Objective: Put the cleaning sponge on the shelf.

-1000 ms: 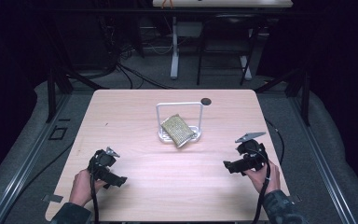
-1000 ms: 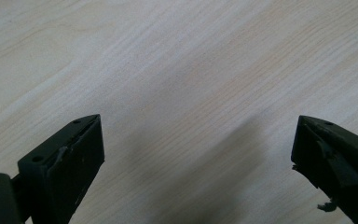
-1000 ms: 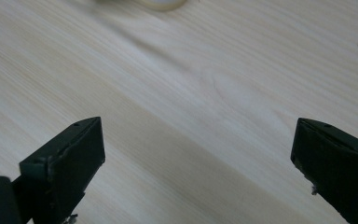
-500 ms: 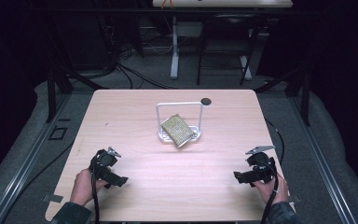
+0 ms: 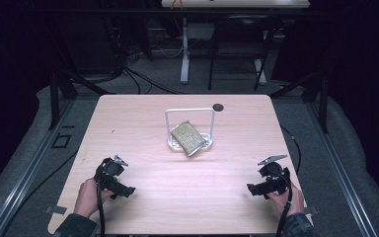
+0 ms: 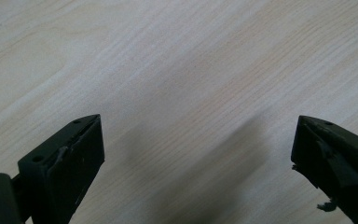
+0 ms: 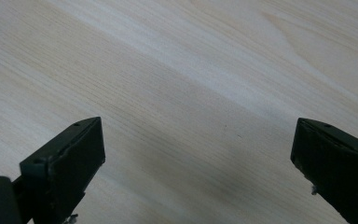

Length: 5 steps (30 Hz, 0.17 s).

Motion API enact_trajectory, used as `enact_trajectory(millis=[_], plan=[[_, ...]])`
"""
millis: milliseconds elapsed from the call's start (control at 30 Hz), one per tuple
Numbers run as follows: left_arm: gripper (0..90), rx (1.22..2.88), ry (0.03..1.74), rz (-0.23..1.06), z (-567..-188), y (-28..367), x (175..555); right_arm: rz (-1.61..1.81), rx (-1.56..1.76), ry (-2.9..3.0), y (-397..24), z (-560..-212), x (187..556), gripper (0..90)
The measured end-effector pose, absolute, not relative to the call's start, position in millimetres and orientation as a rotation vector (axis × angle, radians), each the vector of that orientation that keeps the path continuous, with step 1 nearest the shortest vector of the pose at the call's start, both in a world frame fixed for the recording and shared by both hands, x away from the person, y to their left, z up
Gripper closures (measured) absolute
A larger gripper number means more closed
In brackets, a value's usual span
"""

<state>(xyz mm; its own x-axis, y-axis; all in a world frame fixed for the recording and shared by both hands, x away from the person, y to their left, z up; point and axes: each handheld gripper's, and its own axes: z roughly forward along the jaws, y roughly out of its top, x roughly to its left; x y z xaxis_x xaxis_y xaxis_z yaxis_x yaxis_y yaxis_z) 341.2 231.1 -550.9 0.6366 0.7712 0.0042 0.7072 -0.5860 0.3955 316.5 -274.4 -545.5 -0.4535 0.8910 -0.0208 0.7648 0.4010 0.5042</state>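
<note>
The left tool [image 5: 128, 190] sat low over the counter [image 5: 143, 123] at about 7 o'clock in the high view, held in a hand [image 5: 90, 196] that came in from the bottom edge, its cable trailing back toward the person. In the left gripper view the left tool [image 6: 198, 158] had its two black jaws spread wide, with nothing between them but pale wood grain and a soft shadow. The right tool [image 5: 252, 188] sat at about 5 o'clock, close to the counter's right edge, gripped by the other hand [image 5: 286, 200], with its grey three-cornered plate [image 5: 271, 159] on top. In the right gripper view the right tool [image 7: 198, 156] was equally spread, its jaws framing bare wood and holding nothing.

The nearest thing to either tool was a gold-green mesh pouch [image 5: 188, 138], which lay just past the counter's middle, toward 12 o'clock from both hands and well apart from each. It leaned tilted against a small white wire rack [image 5: 168, 123], its lower corner reaching past the rack's base onto the counter. A small dark round disc [image 5: 218, 106] lay on the counter just beyond the rack, at about 1 o'clock from it. Whether the pouch hung from the rack's frame or merely rested on its base could not be told.
</note>
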Motion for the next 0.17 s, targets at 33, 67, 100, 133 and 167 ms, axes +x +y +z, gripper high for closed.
enact_trajectory(millis=[33,67,100,133,167], plan=[[2.6,2.499,1.18,0.246,-551.2,231.4,341.5,0.626,1.439,2.37,-274.3,-546.9,317.2,2.6],[2.6,2.499,1.18,0.246,-551.2,231.4,341.5,0.626,1.439,2.37,-274.3,-546.9,317.2,2.6],[2.6,2.498,1.182,0.244,-551.2,231.4,341.5,0.622,1.44,2.373,-274.0,-547.1,317.4,2.7],[2.6,2.498,1.181,0.244,-551.1,231.4,341.4,0.625,1.441,2.374,-273.5,-547.3,317.4,2.7],[2.6,2.498,1.18,0.244,-551.1,231.3,341.4,0.62,1.436,2.375,-273.3,-547.5,317.6,2.7]])
